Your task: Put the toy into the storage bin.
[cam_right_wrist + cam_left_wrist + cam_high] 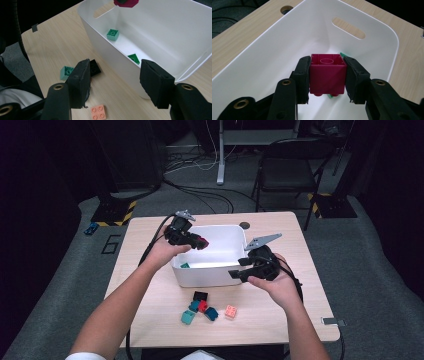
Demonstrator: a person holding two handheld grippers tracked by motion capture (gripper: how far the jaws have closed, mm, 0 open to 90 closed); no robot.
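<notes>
My left gripper (196,241) is shut on a magenta brick (202,242) and holds it above the left part of a white bin (210,272). In the left gripper view the brick (327,75) sits studs-down between the pads (303,72), over the bin's inside (287,37). Two green bricks (113,34) (133,58) lie on the bin floor. My right gripper (239,270) hovers open by the bin's front right corner; nothing is between its jaws (115,63).
Loose bricks lie on the table in front of the bin: black (200,296), red (202,306), teal (188,316), blue (211,313), salmon (230,311). A folding chair (290,165) stands beyond the table. A grey tag (333,321) lies near the front right edge.
</notes>
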